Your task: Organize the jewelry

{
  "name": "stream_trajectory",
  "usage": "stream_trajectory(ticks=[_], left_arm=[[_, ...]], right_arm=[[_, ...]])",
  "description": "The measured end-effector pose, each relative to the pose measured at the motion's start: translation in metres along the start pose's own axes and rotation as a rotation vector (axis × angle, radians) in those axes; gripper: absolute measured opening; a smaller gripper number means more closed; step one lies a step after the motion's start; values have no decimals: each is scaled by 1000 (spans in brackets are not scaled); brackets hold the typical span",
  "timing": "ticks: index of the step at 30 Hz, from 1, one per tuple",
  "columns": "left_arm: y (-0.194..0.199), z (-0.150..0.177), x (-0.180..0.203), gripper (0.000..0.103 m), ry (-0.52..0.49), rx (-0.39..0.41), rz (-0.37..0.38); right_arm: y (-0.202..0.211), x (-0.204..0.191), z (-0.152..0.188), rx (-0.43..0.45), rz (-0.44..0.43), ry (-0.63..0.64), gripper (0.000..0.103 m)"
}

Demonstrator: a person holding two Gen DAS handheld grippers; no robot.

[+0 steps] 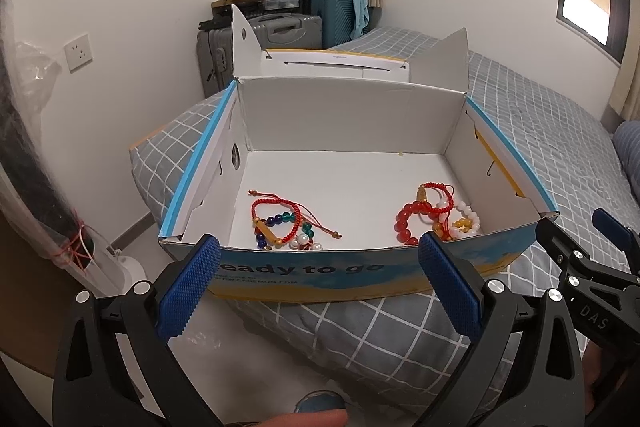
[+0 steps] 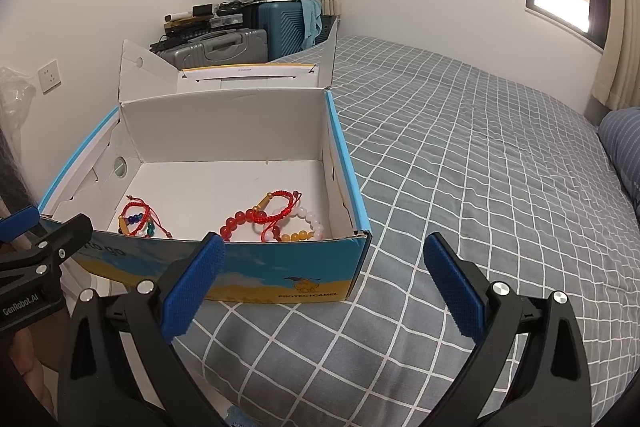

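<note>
Left wrist view showed the left hand-held gripper [image 1: 318, 247] spread and empty, knurled blue pads [image 1: 188, 287] before an open white-lined cardboard box [image 1: 344, 115] on the checked quilt of the bed [image 1: 540, 115]. Just beyond its fingertips lay two tangled heaps of glossy beaded bracelets [image 1: 288, 223], partly hidden by the near wall. The right hand-held gripper [image 2: 320, 247] was likewise spread, holding nothing.

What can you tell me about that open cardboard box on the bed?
The cardboard box sits on the grey checked bedspread, lid folded back, open upward. Outside it is printed blue and yellow with "ready to go"; inside it is plain white. Two small heaps of beaded and red-cord bracelets lie near its front wall, one left, one right. Neither gripper touches it.
</note>
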State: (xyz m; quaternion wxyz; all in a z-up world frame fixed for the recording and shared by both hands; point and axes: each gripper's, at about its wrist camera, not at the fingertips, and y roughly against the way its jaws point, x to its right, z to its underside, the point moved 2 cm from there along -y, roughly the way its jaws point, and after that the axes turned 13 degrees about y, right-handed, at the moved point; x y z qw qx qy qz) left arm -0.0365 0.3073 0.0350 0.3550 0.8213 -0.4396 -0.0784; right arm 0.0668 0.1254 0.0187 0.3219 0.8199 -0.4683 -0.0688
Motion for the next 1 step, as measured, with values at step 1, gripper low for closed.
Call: stream_trajectory(ticks=[1], left_arm=[[0,0,0,98,0,0,-2]], right_arm=[[0,0,0,0,0,0,96]])
